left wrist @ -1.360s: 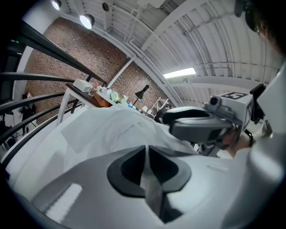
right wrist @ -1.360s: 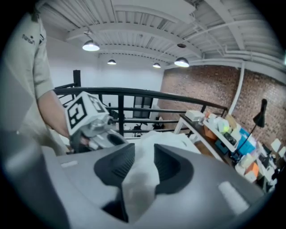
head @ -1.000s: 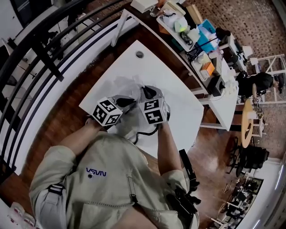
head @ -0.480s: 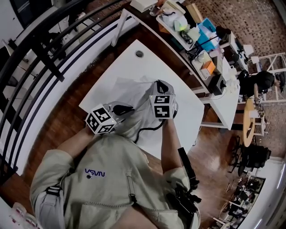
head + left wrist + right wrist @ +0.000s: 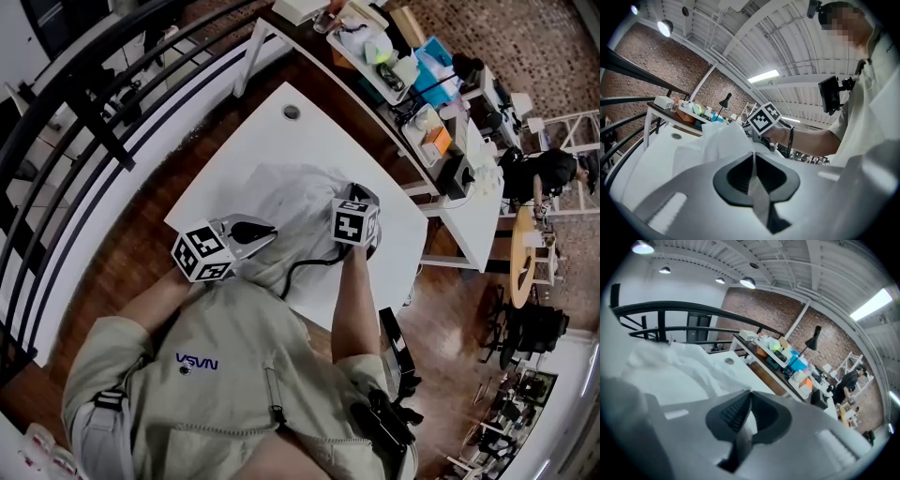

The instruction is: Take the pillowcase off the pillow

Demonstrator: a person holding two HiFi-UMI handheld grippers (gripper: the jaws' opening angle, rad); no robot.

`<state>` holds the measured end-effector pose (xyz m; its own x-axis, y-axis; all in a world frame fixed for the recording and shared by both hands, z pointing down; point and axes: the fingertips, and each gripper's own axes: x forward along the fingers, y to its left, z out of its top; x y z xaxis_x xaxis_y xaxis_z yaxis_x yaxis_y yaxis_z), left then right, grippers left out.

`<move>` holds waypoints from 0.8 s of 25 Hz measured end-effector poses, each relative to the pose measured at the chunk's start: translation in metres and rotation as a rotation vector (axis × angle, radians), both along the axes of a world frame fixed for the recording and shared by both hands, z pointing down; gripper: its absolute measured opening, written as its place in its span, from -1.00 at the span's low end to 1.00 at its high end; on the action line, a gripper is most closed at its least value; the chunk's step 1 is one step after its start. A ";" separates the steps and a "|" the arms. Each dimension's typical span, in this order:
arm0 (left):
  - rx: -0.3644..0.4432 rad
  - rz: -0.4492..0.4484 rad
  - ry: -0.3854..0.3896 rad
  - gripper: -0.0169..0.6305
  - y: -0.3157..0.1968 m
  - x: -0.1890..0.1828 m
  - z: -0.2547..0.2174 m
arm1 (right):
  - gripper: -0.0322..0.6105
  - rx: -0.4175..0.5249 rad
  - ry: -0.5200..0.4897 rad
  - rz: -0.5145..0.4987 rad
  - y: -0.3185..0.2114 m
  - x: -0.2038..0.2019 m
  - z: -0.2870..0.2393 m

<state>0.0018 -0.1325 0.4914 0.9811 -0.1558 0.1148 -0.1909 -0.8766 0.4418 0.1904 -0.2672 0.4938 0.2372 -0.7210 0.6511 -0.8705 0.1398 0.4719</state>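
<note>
White table (image 5: 272, 131) holds the pillowcase (image 5: 300, 192), stretched from the left tongs (image 5: 753, 158) to the right tongs (image 5: 749, 397). Both are pressed tight together, each pinching a thin fold of it. It looks soft, light and floppy; grabbing its open edge seems best.
</note>
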 end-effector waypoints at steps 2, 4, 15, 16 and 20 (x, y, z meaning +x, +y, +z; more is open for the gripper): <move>-0.012 -0.006 0.018 -0.89 0.002 -0.010 0.000 | -0.88 -0.002 0.001 0.068 0.007 0.027 0.002; -0.026 -0.028 0.026 -0.89 0.001 -0.018 0.002 | -0.88 -0.005 -0.047 0.077 0.014 0.040 0.008; -0.032 -0.215 -0.041 -0.84 -0.066 -0.021 0.018 | -0.56 0.147 -0.197 -0.122 0.021 -0.025 -0.020; -0.019 -0.231 -0.051 -0.74 -0.070 -0.021 0.016 | -0.56 0.156 -0.220 -0.123 0.025 -0.032 -0.022; 0.024 -0.236 -0.075 -0.63 -0.066 -0.025 0.008 | -0.56 0.166 -0.309 -0.089 0.052 -0.055 -0.023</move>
<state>-0.0233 -0.1985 0.4992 0.9060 -0.3833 0.1796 -0.4232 -0.8139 0.3980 0.1355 -0.2152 0.4707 -0.0211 -0.8321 0.5543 -0.9635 0.1649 0.2109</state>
